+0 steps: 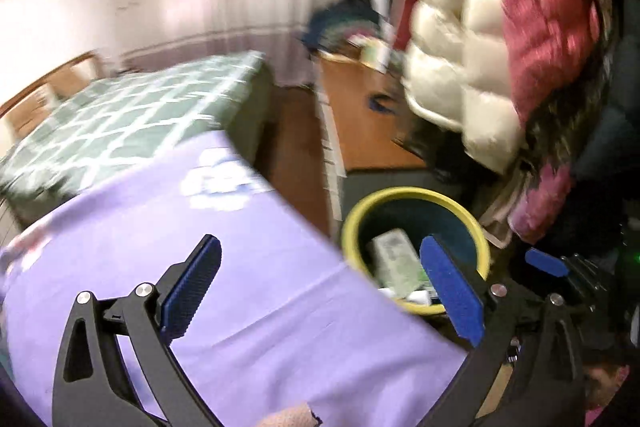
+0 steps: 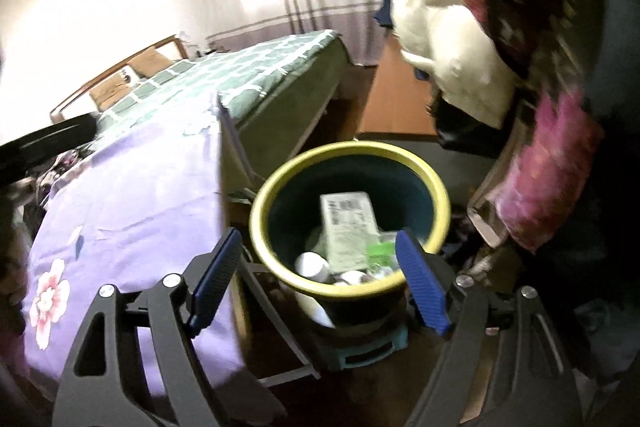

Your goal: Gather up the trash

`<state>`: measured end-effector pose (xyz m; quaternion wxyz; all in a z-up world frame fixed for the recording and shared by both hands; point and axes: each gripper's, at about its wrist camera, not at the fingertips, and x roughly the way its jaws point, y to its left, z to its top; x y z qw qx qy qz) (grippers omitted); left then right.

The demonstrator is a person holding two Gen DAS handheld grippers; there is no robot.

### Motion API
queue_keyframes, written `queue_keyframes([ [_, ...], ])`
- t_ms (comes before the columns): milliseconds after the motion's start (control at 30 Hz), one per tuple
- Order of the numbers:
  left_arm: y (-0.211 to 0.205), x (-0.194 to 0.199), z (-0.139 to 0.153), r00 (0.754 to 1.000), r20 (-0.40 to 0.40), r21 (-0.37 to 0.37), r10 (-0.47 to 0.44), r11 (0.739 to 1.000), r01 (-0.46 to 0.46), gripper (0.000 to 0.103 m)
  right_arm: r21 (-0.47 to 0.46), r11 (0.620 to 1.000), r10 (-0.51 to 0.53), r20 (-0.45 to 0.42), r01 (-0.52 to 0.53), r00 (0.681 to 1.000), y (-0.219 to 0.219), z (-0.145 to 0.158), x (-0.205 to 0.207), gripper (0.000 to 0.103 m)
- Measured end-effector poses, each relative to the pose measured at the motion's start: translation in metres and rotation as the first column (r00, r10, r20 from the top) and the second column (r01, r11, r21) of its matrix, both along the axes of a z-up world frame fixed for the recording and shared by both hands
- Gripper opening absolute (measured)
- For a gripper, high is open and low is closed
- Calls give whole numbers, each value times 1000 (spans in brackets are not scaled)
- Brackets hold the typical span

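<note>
Right wrist view looks down over a bed (image 2: 280, 67) with a green checked cover, then the lilac sheet (image 2: 132, 187) spread at its near end, then the yellow-rimmed bin (image 2: 434, 187) standing on the floor just beside the bed's corner. Hanging coats (image 2: 460, 75) crowd the upper right. Inside the bin lie the collected pieces: a pale printed carton (image 2: 348, 223) leaning upright, a white bottle (image 2: 312, 265) and some smaller scraps beside it.

The right gripper (image 2: 320, 279) is tilted downward over the bin's near rim, its blue fingers (image 2: 420, 283) spread apart with nothing between them. In the left wrist view the left gripper (image 1: 320, 291) is released too, fingers (image 1: 194, 283) wide and empty; one finger stands over the lilac sheet, the other overlaps the bin's mouth, and the frame is smeared by motion. The other gripper's blue fingertip shows just past the bin's right edge.

Judging by the empty fingers and the filled bin, the step in hand is going for the next piece. To do it well, carry the left hand clear of the rim and the coats, steady it until the view sharpens, and keep the fingers wide until they straddle an item. No loose trash is visible on the sheet here.
</note>
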<state>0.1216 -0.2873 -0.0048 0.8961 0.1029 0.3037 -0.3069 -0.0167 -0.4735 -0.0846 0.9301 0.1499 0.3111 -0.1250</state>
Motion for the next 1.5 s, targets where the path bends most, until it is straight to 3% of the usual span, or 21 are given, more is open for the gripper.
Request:
queue_keyframes([
  [100, 60, -15, 12, 990, 18, -40, 139, 990, -138, 98, -25, 999, 41, 11, -41, 999, 17, 9, 5, 76],
  [200, 110, -33, 18, 965, 30, -41, 260, 965, -259, 98, -54, 995, 84, 25, -83, 996, 39, 18, 7, 77],
  [400, 187, -80, 17, 901, 90, -36, 425, 905, -423, 98, -105, 983, 154, 40, -149, 987, 75, 29, 2, 79],
  [567, 229, -109, 9, 868, 62, -81, 492, 869, -487, 98, -122, 977, 184, 60, -176, 981, 91, 36, -9, 80],
  [767, 239, -132, 5, 847, 73, -76, 526, 850, -521, 98, -128, 976, 191, 96, -179, 977, 97, 44, -22, 82],
  [1500, 231, -134, 14, 847, 80, -84, 526, 850, -521, 98, -128, 976, 190, 112, -175, 975, 99, 50, -26, 82],
])
